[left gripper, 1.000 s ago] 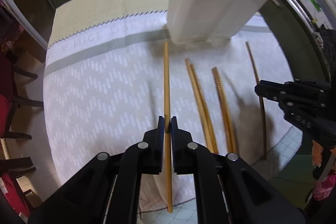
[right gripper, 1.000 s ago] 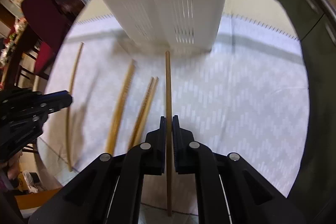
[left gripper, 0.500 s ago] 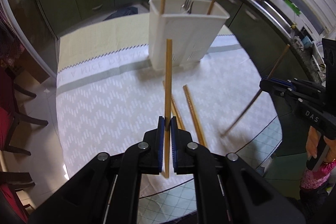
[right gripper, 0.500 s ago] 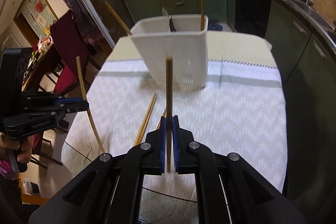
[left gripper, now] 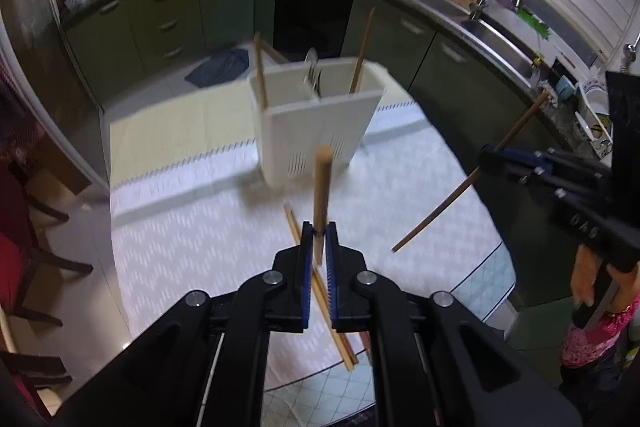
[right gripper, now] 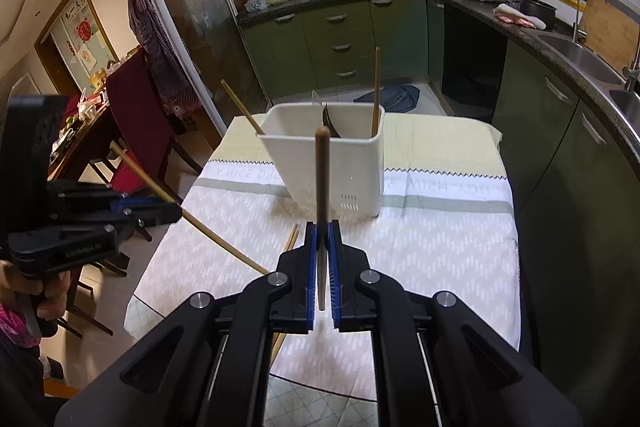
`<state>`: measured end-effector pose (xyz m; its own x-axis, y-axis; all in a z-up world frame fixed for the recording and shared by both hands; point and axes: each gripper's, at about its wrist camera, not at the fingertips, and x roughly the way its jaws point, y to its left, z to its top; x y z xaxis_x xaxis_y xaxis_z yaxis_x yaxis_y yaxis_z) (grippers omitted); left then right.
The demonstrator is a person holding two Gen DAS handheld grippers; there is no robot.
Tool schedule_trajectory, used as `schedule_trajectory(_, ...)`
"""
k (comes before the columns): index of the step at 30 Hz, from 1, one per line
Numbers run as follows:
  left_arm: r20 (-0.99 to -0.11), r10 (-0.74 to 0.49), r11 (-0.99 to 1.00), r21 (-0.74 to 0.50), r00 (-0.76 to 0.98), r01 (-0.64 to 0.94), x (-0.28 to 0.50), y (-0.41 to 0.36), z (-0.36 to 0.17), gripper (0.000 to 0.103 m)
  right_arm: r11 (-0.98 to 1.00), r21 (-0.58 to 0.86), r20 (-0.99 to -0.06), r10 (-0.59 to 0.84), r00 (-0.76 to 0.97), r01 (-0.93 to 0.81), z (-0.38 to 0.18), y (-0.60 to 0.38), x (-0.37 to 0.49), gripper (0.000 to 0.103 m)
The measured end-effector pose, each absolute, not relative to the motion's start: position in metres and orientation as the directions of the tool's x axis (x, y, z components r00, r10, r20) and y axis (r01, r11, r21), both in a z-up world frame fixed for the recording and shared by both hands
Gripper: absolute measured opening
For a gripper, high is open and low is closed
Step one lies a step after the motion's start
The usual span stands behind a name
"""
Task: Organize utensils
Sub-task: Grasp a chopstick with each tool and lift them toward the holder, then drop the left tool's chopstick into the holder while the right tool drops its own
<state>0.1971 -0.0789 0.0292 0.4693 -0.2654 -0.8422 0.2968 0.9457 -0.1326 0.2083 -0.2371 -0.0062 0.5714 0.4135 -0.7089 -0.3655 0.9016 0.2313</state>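
Note:
My left gripper (left gripper: 319,233) is shut on a wooden chopstick (left gripper: 321,187) and holds it upright above the table. My right gripper (right gripper: 322,231) is shut on another wooden chopstick (right gripper: 321,179), also upright. Each gripper shows in the other's view, the right one (left gripper: 486,155) with its chopstick (left gripper: 460,193) slanting, the left one (right gripper: 176,213) likewise. A white utensil holder (right gripper: 340,167) stands on the table with two chopsticks and metal cutlery in it; it also shows in the left wrist view (left gripper: 316,131). A pair of chopsticks (left gripper: 320,287) lies on the tablecloth.
The table wears a white patterned cloth (right gripper: 440,251) with its near edge just below the grippers. Dark red chairs (right gripper: 136,131) stand to the left. Green kitchen cabinets (right gripper: 340,43) and a sink counter (left gripper: 480,27) curve behind and to the right.
Both grippers have lifted their chopsticks off the cloth and risen well above the table, tilting them upright. The holder now looks farther away and its open top shows.

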Motion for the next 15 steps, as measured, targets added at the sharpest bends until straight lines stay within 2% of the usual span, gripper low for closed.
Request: schedule_trajectory(15,-0.708,-0.256,0.955,-0.082,0.659,0.283,0.237,-0.097,0.145,0.006,0.898,0.223,-0.674,0.423,0.606,-0.379,0.027,-0.245,0.211,0.006)
